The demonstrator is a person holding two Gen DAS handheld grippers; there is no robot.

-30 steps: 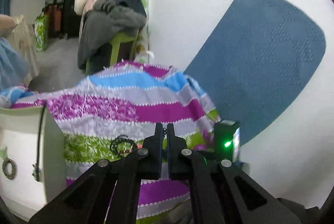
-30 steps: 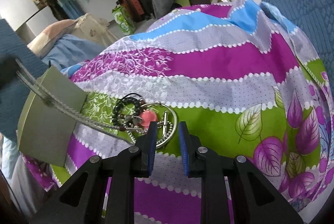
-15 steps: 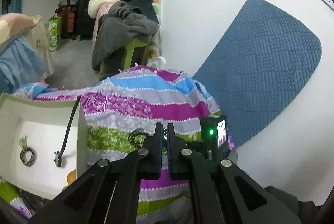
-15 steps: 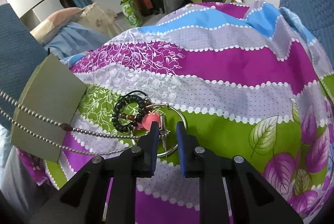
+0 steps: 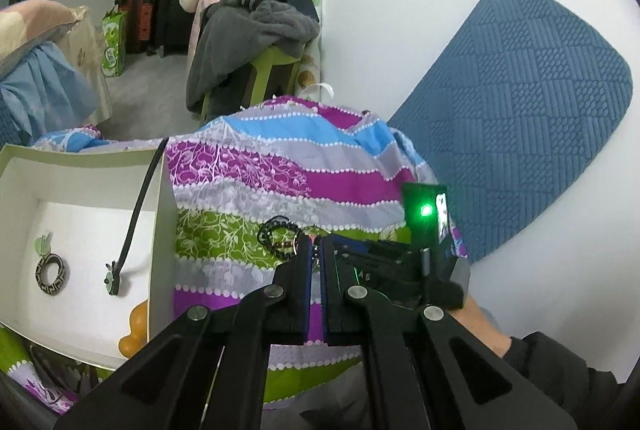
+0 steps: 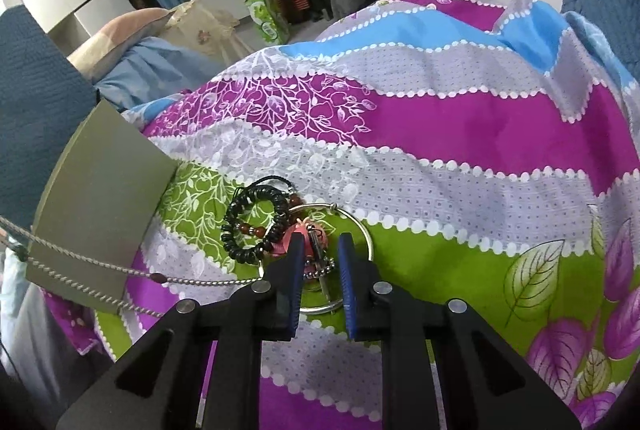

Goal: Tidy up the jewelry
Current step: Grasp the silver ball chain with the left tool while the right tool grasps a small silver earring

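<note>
The jewelry lies in a small heap on a printed cotton cloth point(image 6: 460, 133) with wavy bands of magenta, grey dotted weave, blue and leaf-patterned green, edged in white scallops. In the heap, a black beaded bracelet point(image 6: 256, 226) with a few reddish-brown beads coils just left of a thin, polished silver bangle point(image 6: 362, 226); a glossy pink round charm point(image 6: 310, 236) sits inside the bangle's ring, touching the bracelet.

The right tongs point(image 6: 319, 258) have black arms with blue-faced pads and stand narrowly parted directly over the charm and a small metal clasp piece, closing on nothing. A twisted silver bead chain point(image 6: 120, 276) runs taut from the heap leftward across the grey-green outer wall of a cardboard box point(image 6: 100, 197) and off the edge of the right view.

In the left view, the left tongs point(image 5: 316, 262) are nearly pressed together, with only a slit between the pads and a bit of fine chain showing in it; whether they pinch it cannot be told. The box point(image 5: 80, 189) shows its white, smooth interior, holding a dark patterned ring point(image 5: 50, 270) and a black cord point(image 5: 138, 205) draped over the wall, ending in a small pendant.

Compared with half a second ago, the right tongs have opened a little wider and sit closer over the charm, and the left view has swung so that more of the box interior shows.
</note>
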